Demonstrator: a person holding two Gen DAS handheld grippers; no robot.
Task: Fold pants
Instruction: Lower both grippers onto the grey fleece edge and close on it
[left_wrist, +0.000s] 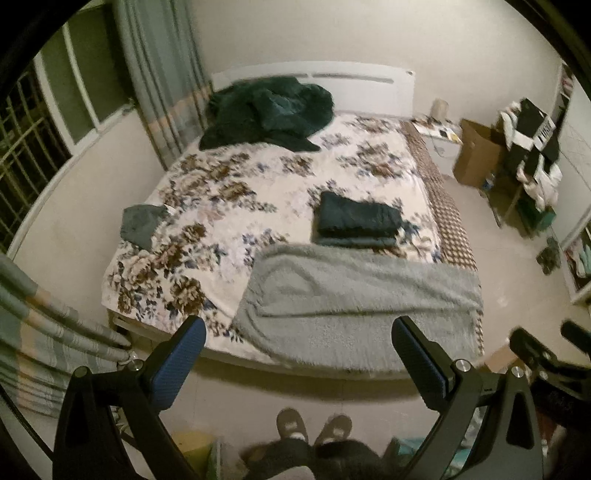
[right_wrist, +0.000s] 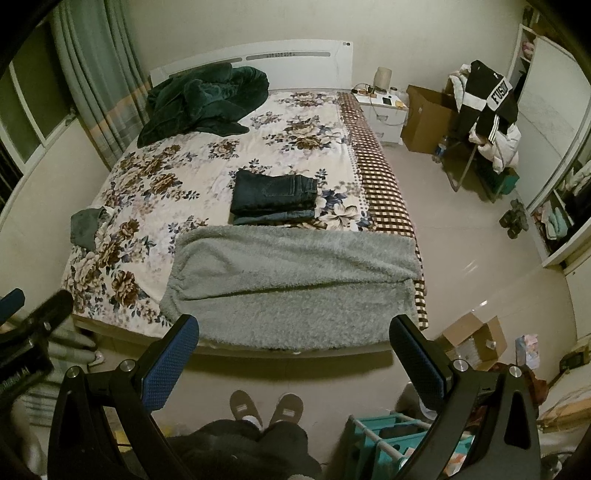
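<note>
In the left wrist view, the left gripper (left_wrist: 299, 343) stood with its two blue-padded black fingers spread wide at the bottom of the frame, holding nothing. The right gripper (right_wrist: 294, 341) was the same in its own view: jaws wide apart and empty, hanging over the floor short of the bed. Part of the right gripper showed at the lower right edge of the left view, and the left one at the lower left edge of the right view.

The fluffy grey fleece pants (right_wrist: 291, 280) lay spread flat across the near end of the floral-printed bedspread (right_wrist: 207, 166), in the lower middle of the frame, reaching the bed's near edge; neither gripper touched them. Just beyond them, near the frame's centre, sat a stack of folded dark blue jeans (right_wrist: 275, 197). A crumpled dark green plush blanket (right_wrist: 203, 101) lay at the upper left by the white headboard (right_wrist: 266, 61), and a small grey garment (right_wrist: 86, 227) rested at the bed's left edge. Brown slippers (right_wrist: 266, 406) on the wearer's feet showed at the bottom centre.
</note>
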